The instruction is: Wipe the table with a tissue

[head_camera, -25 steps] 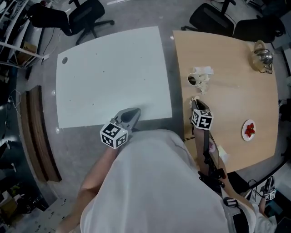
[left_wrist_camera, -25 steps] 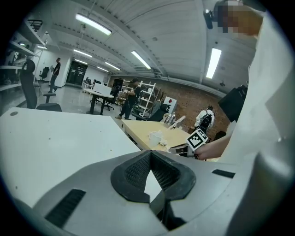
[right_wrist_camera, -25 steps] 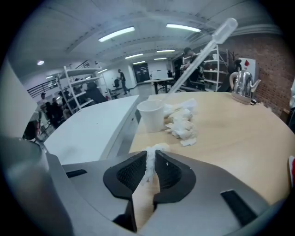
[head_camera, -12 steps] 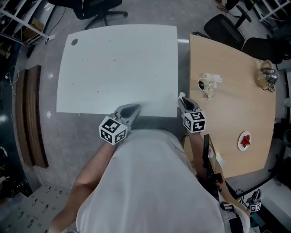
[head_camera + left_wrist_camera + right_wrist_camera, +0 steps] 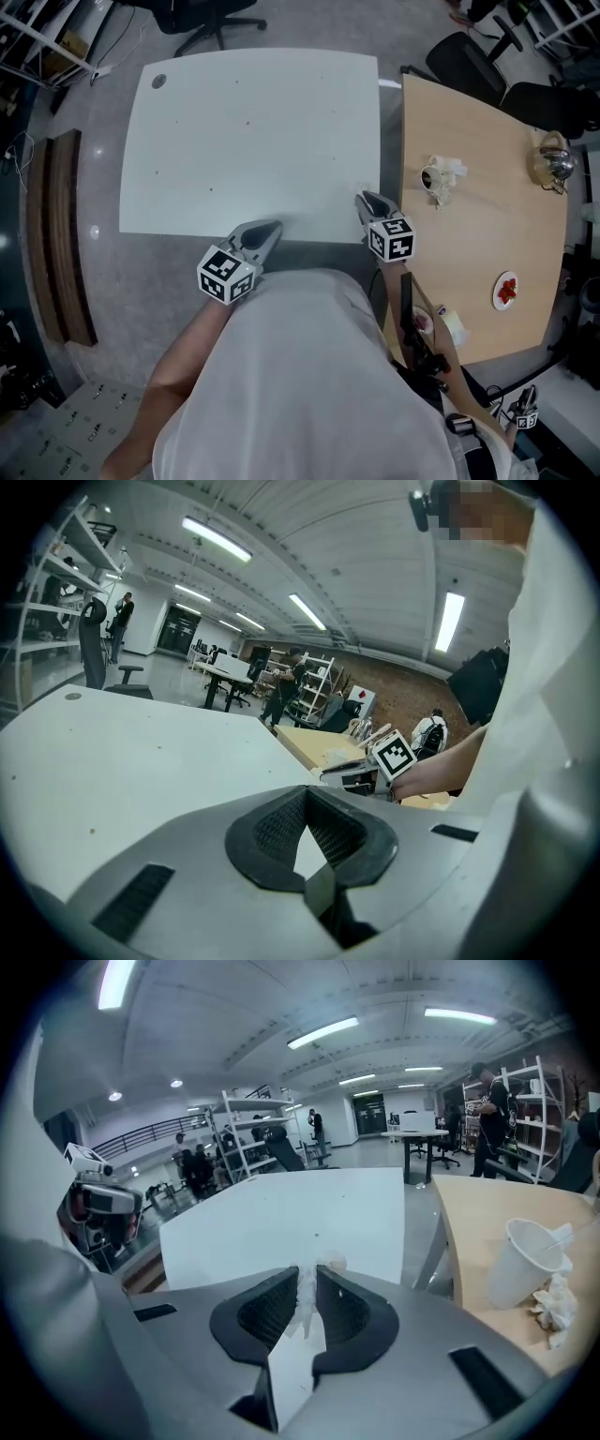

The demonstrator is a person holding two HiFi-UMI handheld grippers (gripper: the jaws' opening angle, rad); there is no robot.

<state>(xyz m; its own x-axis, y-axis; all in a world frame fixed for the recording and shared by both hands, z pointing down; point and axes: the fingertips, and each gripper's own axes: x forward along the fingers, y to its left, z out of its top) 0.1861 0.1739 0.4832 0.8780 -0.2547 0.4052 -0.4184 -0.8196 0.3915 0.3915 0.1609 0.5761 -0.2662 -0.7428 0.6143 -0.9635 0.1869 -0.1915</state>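
My right gripper (image 5: 364,199) is shut on a white tissue (image 5: 302,1312) that sticks up between its pads. It hovers over the near right corner of the white table (image 5: 253,131). The right gripper view looks along the jaws (image 5: 307,1274) across the white tabletop (image 5: 281,1218). My left gripper (image 5: 272,228) sits at the table's near edge, left of the right one. Its tips (image 5: 306,791) meet and nothing is between them. A marker cube on the right gripper (image 5: 394,754) shows in the left gripper view.
A wooden table (image 5: 487,216) stands to the right, across a narrow gap. On it are a paper cup (image 5: 433,176) with crumpled tissue (image 5: 558,1302), a glass teapot (image 5: 548,161), a small plate of red food (image 5: 507,290) and a tape roll (image 5: 452,326). Office chairs (image 5: 202,14) stand beyond.
My right gripper has moved left with the tissue, from the wooden table to the white table's near right corner. The left gripper has stayed at the near edge.
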